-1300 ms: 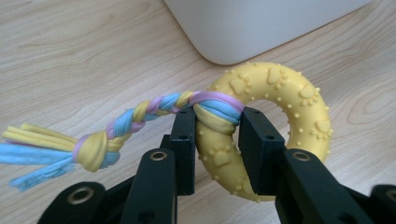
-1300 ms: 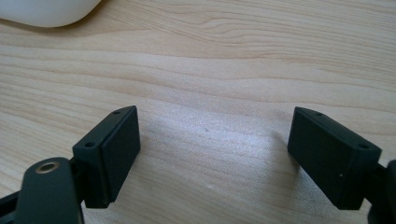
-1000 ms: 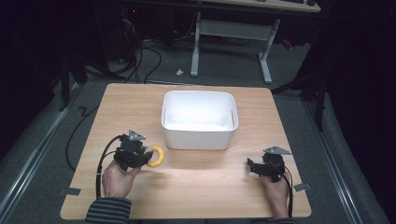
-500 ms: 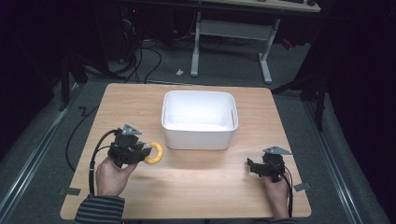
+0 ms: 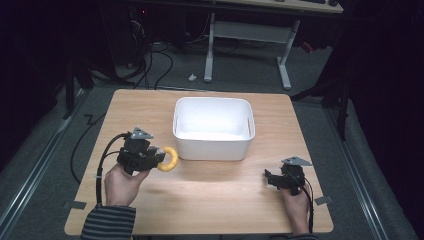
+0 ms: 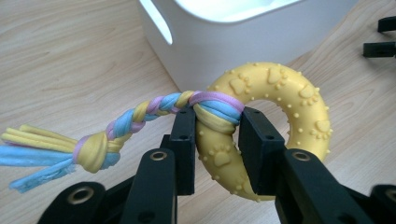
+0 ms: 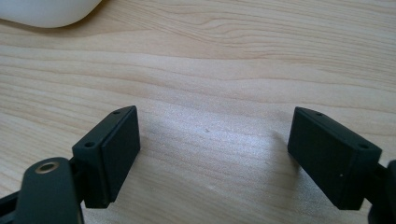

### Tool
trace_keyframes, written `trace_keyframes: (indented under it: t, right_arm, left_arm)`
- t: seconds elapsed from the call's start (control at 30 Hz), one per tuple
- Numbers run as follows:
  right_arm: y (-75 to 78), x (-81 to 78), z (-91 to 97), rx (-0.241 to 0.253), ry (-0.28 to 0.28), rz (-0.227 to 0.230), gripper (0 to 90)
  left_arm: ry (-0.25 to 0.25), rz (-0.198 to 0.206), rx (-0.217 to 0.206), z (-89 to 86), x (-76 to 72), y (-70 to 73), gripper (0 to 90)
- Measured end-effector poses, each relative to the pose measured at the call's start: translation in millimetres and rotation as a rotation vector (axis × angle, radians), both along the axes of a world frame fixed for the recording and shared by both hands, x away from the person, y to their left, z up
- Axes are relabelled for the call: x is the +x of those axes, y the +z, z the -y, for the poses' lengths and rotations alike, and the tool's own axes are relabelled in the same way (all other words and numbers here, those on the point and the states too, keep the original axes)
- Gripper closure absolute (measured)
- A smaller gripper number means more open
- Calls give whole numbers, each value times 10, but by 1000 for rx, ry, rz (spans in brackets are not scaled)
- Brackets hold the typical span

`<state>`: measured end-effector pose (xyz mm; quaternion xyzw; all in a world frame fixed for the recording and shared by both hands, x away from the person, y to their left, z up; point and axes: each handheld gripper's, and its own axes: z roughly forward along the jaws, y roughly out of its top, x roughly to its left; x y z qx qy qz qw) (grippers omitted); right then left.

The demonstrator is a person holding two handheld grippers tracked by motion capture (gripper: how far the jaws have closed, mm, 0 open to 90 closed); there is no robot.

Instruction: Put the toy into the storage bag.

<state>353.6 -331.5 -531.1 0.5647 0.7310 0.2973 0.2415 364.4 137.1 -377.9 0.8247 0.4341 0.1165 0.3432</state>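
Left gripper (image 6: 217, 135): clenched on the yellow ring toy (image 6: 275, 116), jaws pinching the ring where the braided rope (image 6: 140, 116) was knotted round it. Held just beside the near left corner of the white bin (image 5: 213, 126), over the wooden table (image 5: 200, 200). Right gripper (image 7: 215, 154): spread wide, grasping nothing, low over bare wood at the near right, well apart from the toy.

Overhead light pools on my pale wooden table (image 5: 210, 190); surrounding floor is dark. My close views sharp, white plastic bin (image 6: 243, 37) glares.
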Motion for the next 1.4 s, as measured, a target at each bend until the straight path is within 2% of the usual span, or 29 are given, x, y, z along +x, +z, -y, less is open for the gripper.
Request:
trace_keyframes:
  t: [0.1, 0.23, 0.4, 0.73, 1.27, 1.4]
  right_arm:
    - [0, 1, 1, -1, 1, 1, 170]
    - [0, 0, 0, 0, 0, 0, 170]
    - [-1, 2, -2, 0, -1, 0, 170]
    - [-1, 2, -2, 0, 0, 0, 170]
    - [-1, 2, -2, 0, 0, 0, 170]
    - [-1, 2, -3, 0, 0, 0, 170]
  left_arm:
    - [-14, 13, 8, 7, 25, 63, 678]
    - [-15, 26, -14, 23, 87, 155, 679]
    - [-46, 44, -37, 108, 151, 262, 679]
    - [-94, 66, -21, 344, 287, 459, 678]
    - [-110, 68, -42, 511, 505, 574, 679]
    - [-119, 73, -33, 570, 559, 596, 679]
